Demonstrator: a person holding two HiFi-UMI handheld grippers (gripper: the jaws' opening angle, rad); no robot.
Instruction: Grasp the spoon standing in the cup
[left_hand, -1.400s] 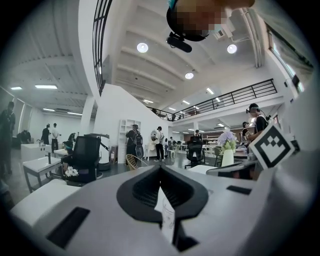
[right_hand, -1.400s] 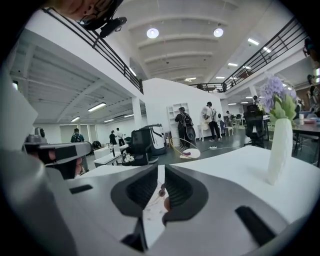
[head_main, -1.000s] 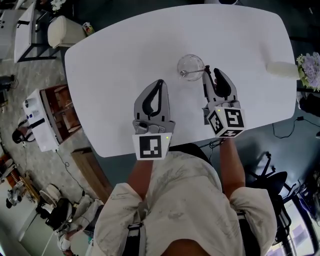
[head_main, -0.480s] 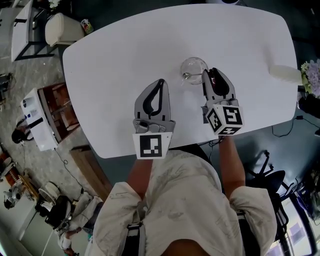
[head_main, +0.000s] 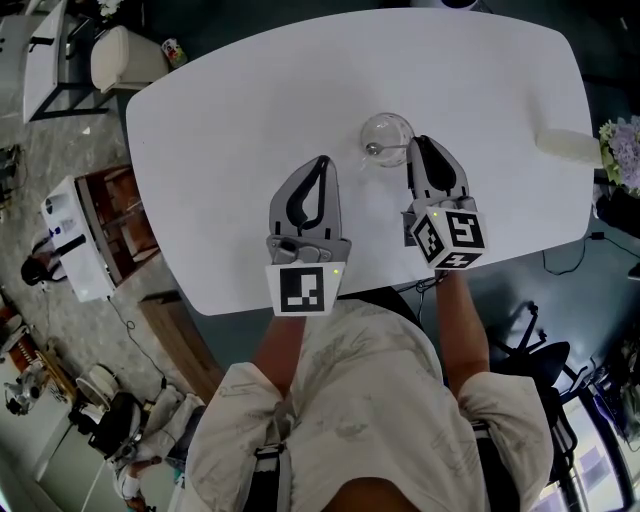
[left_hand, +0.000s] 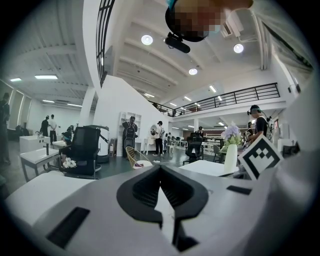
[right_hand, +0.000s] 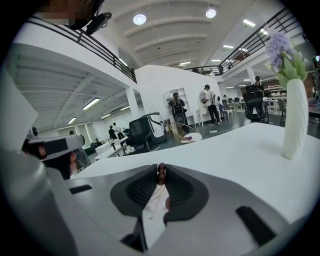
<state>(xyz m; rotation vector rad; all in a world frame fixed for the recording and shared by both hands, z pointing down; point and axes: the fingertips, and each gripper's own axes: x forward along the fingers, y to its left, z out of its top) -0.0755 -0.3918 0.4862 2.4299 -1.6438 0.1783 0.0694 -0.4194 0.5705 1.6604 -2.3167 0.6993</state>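
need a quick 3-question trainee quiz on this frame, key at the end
1. True or false: the left gripper holds the spoon.
2. What sits between the right gripper's jaws? A) the spoon's handle end B) a flower stem C) nothing
3. What stands at the table's edge on the person's right?
Key: 1 false, its jaws are together and empty. 2 A, the jaws are closing on it. 3 a white vase of flowers.
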